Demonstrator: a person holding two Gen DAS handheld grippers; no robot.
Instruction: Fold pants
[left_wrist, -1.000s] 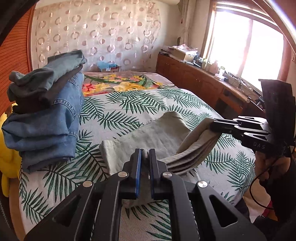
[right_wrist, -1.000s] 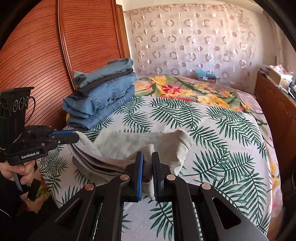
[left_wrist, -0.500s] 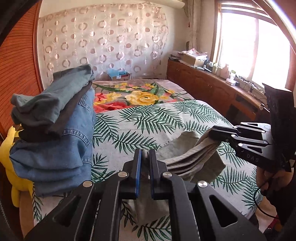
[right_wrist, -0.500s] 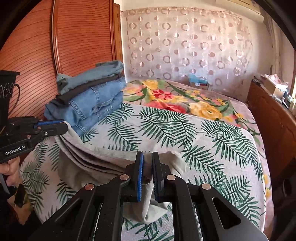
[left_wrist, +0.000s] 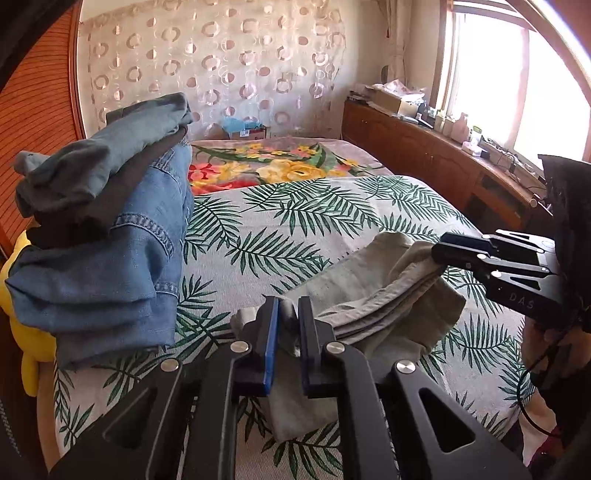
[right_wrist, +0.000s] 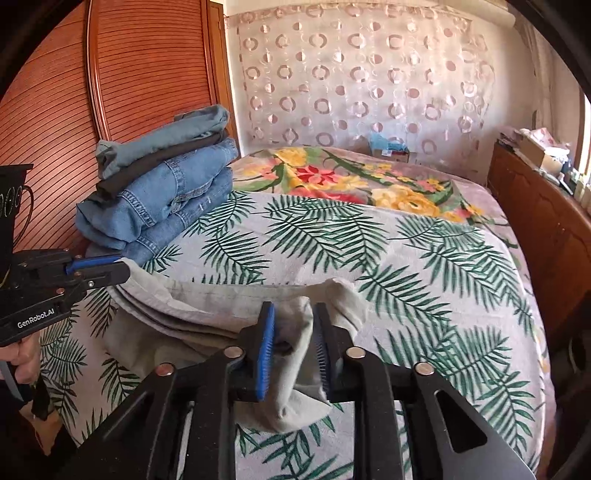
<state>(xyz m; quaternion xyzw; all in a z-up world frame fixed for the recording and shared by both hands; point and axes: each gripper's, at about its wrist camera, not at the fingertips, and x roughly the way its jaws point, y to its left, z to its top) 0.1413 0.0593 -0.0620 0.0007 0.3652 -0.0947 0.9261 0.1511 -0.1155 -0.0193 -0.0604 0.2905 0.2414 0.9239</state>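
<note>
The folded grey-beige pants (left_wrist: 354, 284) hang slack between my two grippers, low over the palm-leaf bedspread (left_wrist: 295, 229). My left gripper (left_wrist: 288, 321) is shut on one end of the fold. It shows at the left edge of the right wrist view as well, left gripper (right_wrist: 118, 267), still pinching the layered edge. My right gripper (right_wrist: 293, 332) is opening: its jaws stand apart, and the other end of the pants (right_wrist: 207, 306) droops loosely between them. In the left wrist view the right gripper (left_wrist: 439, 254) sits at that end of the cloth.
A stack of folded jeans (left_wrist: 110, 258) (right_wrist: 162, 195) rises on the bed's left side, close to the pants. A yellow plush (left_wrist: 33, 347) lies beside it. A wooden cabinet (left_wrist: 424, 155) runs along the right, and a slatted wardrobe (right_wrist: 110, 74) along the left. A hand (right_wrist: 26, 362) holds the left gripper.
Both grippers carried the folded pants across the bed, closer to the jeans stack. The right gripper's jaws, shut on the cloth before, have spread apart.
</note>
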